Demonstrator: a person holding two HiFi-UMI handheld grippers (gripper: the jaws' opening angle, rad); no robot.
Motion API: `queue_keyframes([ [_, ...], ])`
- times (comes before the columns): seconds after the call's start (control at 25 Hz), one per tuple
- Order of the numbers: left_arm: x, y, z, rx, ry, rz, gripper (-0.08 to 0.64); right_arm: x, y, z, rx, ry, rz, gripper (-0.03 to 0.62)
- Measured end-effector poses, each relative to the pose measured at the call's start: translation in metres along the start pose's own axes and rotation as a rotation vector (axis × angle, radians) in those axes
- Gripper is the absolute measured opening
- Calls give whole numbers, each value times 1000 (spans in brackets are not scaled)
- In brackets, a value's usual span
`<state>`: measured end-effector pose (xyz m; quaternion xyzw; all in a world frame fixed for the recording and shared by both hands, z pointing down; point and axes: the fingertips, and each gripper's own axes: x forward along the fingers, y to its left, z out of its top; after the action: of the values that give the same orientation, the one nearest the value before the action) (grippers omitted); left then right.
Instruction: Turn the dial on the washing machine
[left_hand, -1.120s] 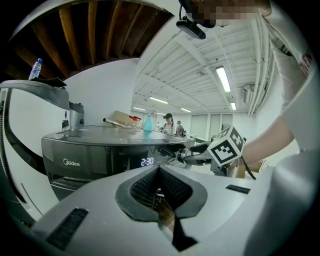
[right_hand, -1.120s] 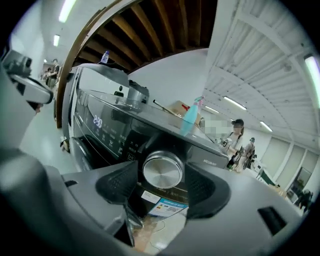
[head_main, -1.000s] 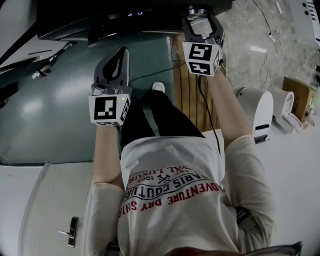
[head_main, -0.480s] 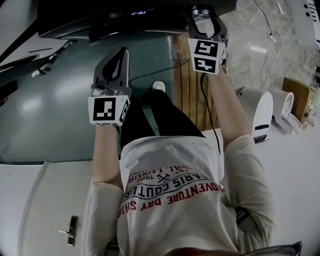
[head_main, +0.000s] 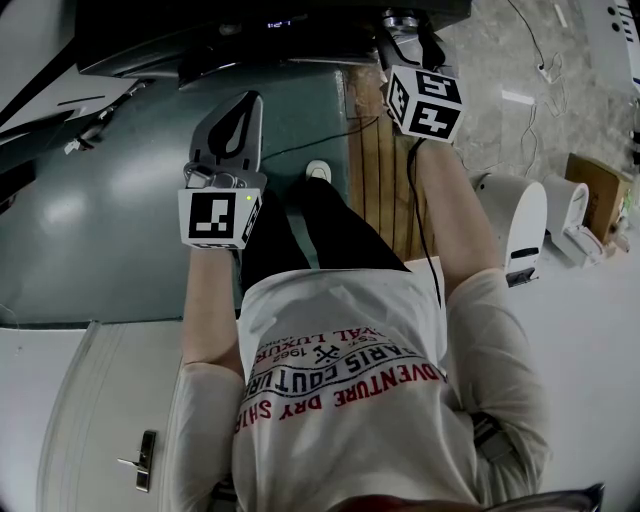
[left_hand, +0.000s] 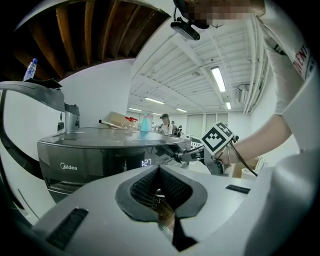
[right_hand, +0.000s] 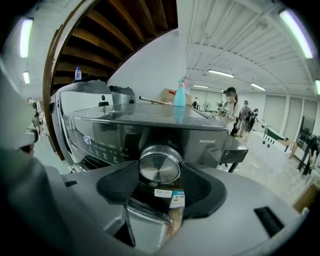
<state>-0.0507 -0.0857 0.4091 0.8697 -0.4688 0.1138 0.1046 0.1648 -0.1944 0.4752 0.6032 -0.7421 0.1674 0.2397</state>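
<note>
The dark grey washing machine (head_main: 250, 35) fills the top of the head view. Its round silver dial (right_hand: 160, 165) sits between the jaws of my right gripper (right_hand: 160, 174), whose dark pads press on its left and right sides. In the head view that right gripper (head_main: 403, 22) reaches up to the panel, its marker cube rolled to the right. From the left gripper view the machine (left_hand: 100, 155) and the right gripper (left_hand: 197, 156) on the dial show side-on. My left gripper (head_main: 238, 105) hangs lower, away from the machine, shut with nothing in it; its pads meet (left_hand: 159, 172).
A lit display (right_hand: 86, 139) glows left of the dial. A blue spray bottle (right_hand: 180, 94) stands on the machine's top. On the floor at right are white appliances (head_main: 520, 225) and a cardboard box (head_main: 590, 190). A white door with handle (head_main: 145, 462) lies lower left.
The right gripper has rolled clockwise on the dial, its marker cube tipping to the right. The left gripper has stayed in place.
</note>
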Motion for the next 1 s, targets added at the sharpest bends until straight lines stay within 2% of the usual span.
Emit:
queue_keyframes([
  [0.28,2,-5,0,11,7,-9,15,0,-1,-2,123,-26,62,280],
  [0.56,0,-9,13,50,-1,-14,15,-16,2,3,61,-64,25,281],
  [0.88,-14,-28,62,139,-37,-40,15,-82,24,25,38,-109,142,278],
  [1.0,-24,-37,86,168,-60,-51,15,-114,33,42,28,-169,187,221],
])
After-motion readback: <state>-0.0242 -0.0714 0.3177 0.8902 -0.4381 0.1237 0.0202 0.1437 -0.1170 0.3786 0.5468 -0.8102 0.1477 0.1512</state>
